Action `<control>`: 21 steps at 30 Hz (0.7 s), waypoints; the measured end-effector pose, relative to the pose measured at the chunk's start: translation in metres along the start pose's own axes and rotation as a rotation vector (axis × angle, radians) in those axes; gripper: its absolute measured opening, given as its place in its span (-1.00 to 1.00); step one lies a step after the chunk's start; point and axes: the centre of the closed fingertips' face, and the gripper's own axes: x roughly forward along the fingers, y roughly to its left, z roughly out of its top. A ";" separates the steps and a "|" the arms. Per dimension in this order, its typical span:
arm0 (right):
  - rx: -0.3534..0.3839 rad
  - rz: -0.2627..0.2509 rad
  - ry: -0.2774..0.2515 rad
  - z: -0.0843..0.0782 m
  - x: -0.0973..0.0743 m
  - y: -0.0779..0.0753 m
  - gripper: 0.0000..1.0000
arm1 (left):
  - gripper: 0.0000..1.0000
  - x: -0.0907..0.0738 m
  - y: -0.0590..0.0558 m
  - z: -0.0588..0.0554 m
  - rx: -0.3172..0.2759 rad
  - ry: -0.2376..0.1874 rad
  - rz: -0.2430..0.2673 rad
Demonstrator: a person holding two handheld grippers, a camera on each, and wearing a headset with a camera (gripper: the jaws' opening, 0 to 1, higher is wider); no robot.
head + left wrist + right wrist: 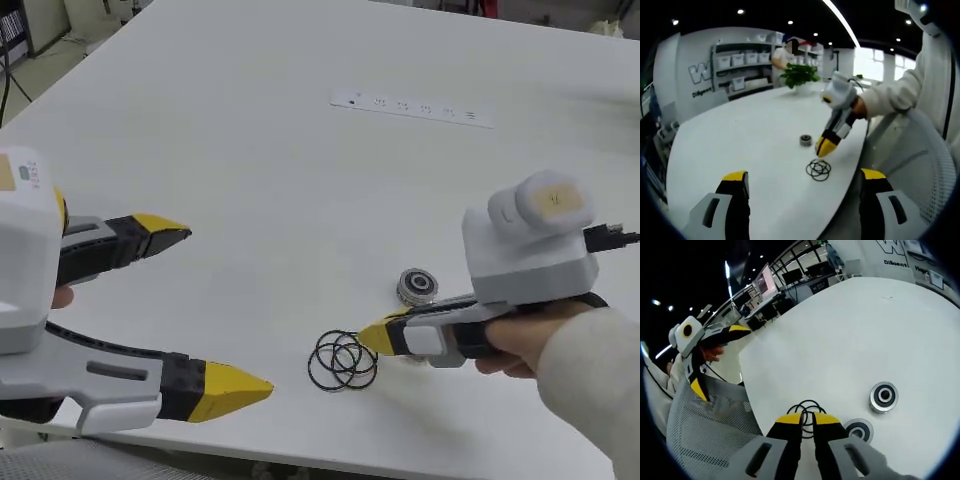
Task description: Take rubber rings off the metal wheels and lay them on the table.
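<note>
Several black rubber rings (343,361) lie in a loose overlapping pile near the white table's front edge (300,455). Just right of the pile, my right gripper (375,338) is shut, its yellow tips close over the table. In the right gripper view the rings (807,405) lie just past its tips (807,418), and I cannot see anything held between them. One metal wheel (417,286) stands behind that gripper. The right gripper view has two wheels (884,396) (858,430). My left gripper (212,308) is open wide at the left, well away from the rings (818,169).
A white power strip (412,107) lies flat further back on the table. A mesh chair (705,425) stands at the near edge. A potted plant (800,75) sits at the table's far end, with shelves and a person behind it.
</note>
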 end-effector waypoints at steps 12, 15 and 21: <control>-0.038 -0.060 -0.145 0.032 -0.031 -0.008 -0.64 | 0.85 0.001 -0.001 -0.002 0.000 0.011 -0.008; -0.043 -0.069 -0.189 0.040 -0.039 -0.008 -0.52 | 0.85 0.000 -0.002 -0.003 0.000 0.013 -0.009; -0.037 -0.020 -0.299 0.063 -0.060 0.004 -0.38 | 0.86 0.000 -0.003 -0.004 0.002 0.020 -0.014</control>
